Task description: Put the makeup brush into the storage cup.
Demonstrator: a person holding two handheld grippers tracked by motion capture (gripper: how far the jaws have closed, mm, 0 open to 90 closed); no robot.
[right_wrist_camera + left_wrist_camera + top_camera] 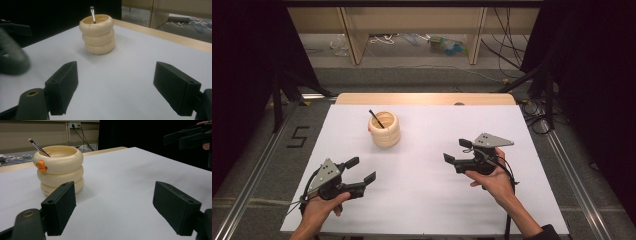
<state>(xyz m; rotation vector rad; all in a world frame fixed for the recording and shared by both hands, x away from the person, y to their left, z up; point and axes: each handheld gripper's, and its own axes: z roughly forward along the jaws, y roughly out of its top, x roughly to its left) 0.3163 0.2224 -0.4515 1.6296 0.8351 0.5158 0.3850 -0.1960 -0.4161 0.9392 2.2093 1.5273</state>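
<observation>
A cream holder (385, 129) made of three stacked rings stands at the back left of the white table top (427, 190). A thin dark brush (376, 119) leans inside it. In the left gripper view the holder (59, 168) has a small orange duck on its side and the brush (38, 147) sticks out to the left. The right gripper view has the holder (97, 34) ahead with the brush (92, 14) upright in it. My left gripper (361, 169) is open near the front left, empty. My right gripper (458, 151) is open at the right, empty.
A light wooden strip (424, 98) borders the table's far edge. Beyond it are wooden furniture legs and loose cables (387, 39) on the floor. Metal rails (257, 170) run along both sides of the table. Dark curtains hang left and right.
</observation>
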